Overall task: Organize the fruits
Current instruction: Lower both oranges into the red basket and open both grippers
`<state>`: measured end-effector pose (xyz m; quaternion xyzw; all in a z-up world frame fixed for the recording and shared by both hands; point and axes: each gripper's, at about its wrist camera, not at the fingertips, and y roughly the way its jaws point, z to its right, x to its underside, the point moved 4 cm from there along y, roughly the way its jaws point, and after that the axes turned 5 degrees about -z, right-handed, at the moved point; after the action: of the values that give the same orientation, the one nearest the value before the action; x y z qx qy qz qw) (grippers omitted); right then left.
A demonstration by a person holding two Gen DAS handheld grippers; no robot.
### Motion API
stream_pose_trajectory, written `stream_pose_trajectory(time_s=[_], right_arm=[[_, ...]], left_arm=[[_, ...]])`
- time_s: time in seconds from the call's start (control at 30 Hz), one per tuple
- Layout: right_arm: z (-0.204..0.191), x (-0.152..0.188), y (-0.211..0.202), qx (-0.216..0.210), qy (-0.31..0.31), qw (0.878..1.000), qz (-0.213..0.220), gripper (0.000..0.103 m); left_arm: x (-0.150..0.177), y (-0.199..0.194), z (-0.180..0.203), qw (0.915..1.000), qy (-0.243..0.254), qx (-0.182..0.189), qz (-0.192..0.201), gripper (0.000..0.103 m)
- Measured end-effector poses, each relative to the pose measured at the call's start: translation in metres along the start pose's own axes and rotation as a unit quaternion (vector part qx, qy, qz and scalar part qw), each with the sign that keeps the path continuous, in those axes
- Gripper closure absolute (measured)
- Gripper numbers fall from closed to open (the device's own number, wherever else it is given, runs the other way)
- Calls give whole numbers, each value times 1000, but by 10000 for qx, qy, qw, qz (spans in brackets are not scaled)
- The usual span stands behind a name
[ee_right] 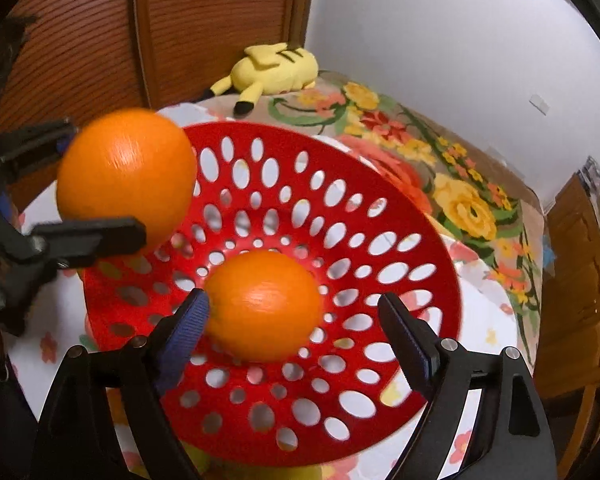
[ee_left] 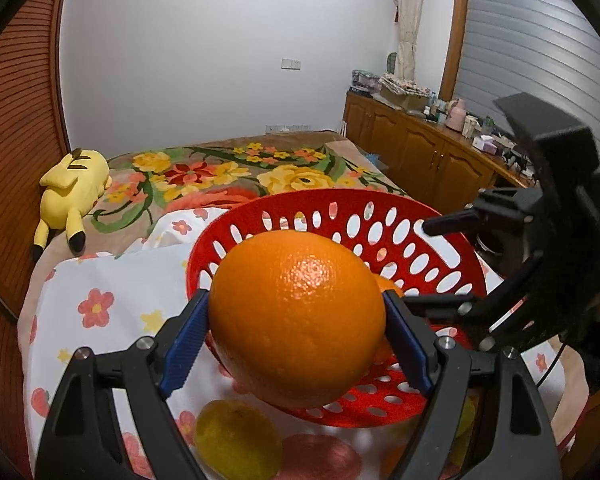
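My left gripper (ee_left: 296, 300) is shut on a large orange (ee_left: 298, 320), its blue pads pressed to both sides, above the near rim of a red perforated basket (ee_left: 340, 198). In the right wrist view that held orange (ee_right: 126, 176) hangs over the left rim of the basket (ee_right: 260, 130), with the left gripper (ee_right: 72, 184) around it. My right gripper (ee_right: 292, 300) is open over the basket floor. A second orange (ee_right: 262, 306) lies there between its jaws; the left pad (ee_right: 188, 320) touches it and the right pad stands clear. The right gripper (ee_left: 444, 264) shows at the basket's right.
The basket sits on a white flowered cloth (ee_left: 112, 288) over a bed with a floral blanket (ee_left: 220, 172). A yellowish fruit (ee_left: 236, 436) lies on the cloth in front of the basket. A yellow plush toy (ee_left: 72, 188) lies by a wooden slatted door (ee_left: 16, 160). A cluttered wooden cabinet (ee_left: 420, 148) stands at right.
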<state>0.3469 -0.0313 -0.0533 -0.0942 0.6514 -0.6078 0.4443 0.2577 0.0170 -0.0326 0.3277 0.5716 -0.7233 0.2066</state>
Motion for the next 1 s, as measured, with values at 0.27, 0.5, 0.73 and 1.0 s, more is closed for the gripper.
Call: stream_pose_trajectory(time_s=[0.27, 0.5, 0.73, 1.0], right_arm=[[18, 11, -15, 29, 343, 9992, 186, 15], [20, 18, -27, -4, 456, 9983, 360, 15], [17, 28, -32, -51, 494, 9977, 458, 15], [18, 36, -34, -109, 545, 9972, 500, 14]], left_arm=[[1, 16, 5, 9996, 74, -133, -244, 19], [-5, 27, 11, 9992, 100, -182, -350, 19], [-17, 41, 6, 9986, 19, -282, -442, 19], [-43, 16, 5, 9988, 111, -441, 162, 18]])
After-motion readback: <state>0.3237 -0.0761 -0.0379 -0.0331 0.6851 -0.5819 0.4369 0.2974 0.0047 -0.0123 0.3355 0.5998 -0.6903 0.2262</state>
